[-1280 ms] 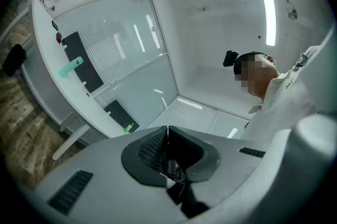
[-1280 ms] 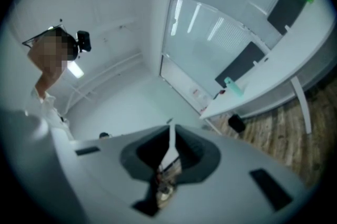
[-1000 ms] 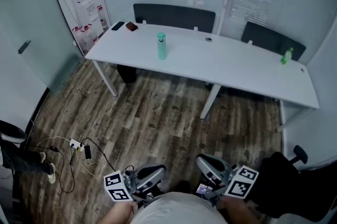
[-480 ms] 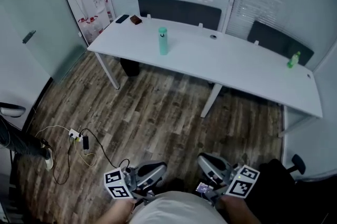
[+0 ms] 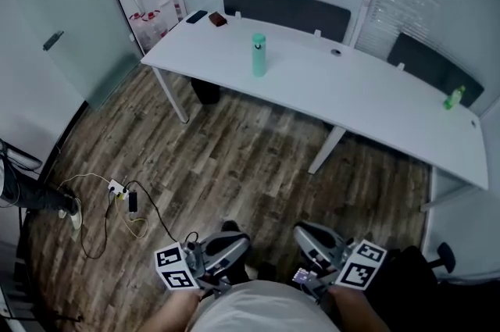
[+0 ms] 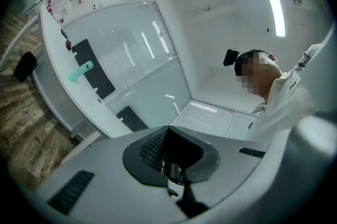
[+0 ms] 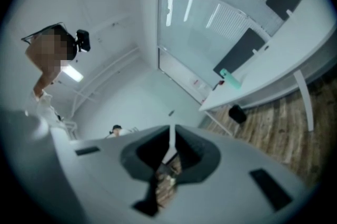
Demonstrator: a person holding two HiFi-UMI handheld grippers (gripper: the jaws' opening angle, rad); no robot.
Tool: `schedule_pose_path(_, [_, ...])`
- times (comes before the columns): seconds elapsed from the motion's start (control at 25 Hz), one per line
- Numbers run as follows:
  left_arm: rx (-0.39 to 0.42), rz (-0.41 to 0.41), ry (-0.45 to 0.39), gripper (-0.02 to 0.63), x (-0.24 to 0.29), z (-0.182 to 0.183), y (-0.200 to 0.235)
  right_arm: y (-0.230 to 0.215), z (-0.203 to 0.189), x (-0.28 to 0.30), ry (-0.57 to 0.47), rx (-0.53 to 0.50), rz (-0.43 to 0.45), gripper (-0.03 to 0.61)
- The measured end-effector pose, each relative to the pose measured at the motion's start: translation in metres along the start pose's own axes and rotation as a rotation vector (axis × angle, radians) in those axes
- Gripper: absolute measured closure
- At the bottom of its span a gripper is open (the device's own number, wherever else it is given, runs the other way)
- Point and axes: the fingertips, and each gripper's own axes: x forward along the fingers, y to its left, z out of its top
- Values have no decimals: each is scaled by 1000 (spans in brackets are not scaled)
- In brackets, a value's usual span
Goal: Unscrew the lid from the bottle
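Teal bottle (image 5: 258, 57) upright on the long white table (image 5: 367, 108), toward its left half, lid (image 5: 258, 38) screwed on top. Stands alone, well apart from the dark phone (image 5: 197, 16) and the small brown object (image 5: 217, 19) at the table's far left corner, and farther yet from the small green bottle (image 5: 452, 98) near the right end. Behind the table, two dark panels (image 5: 285, 10) against glass walls with blinds. Wood-look floor (image 5: 234, 158) in front, with a white power strip (image 5: 116, 189) and loose cables at the left. At the bottom edge of the head view, left gripper (image 5: 233, 242) and right gripper (image 5: 305, 235), close to the person's body, far from the bottle. Both pairs of jaws pressed together, nothing between them.
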Motion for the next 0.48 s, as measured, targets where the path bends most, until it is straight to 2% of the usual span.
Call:
schedule_pose_path(0.2, [-17,5,-6,601,2,37,48,-20,22,52,-12,-11,-13,555])
schedule_pose_path(0.48, [-23,-5,-4,601,1,124,118,-43,59,148,-22,-15,-30,555])
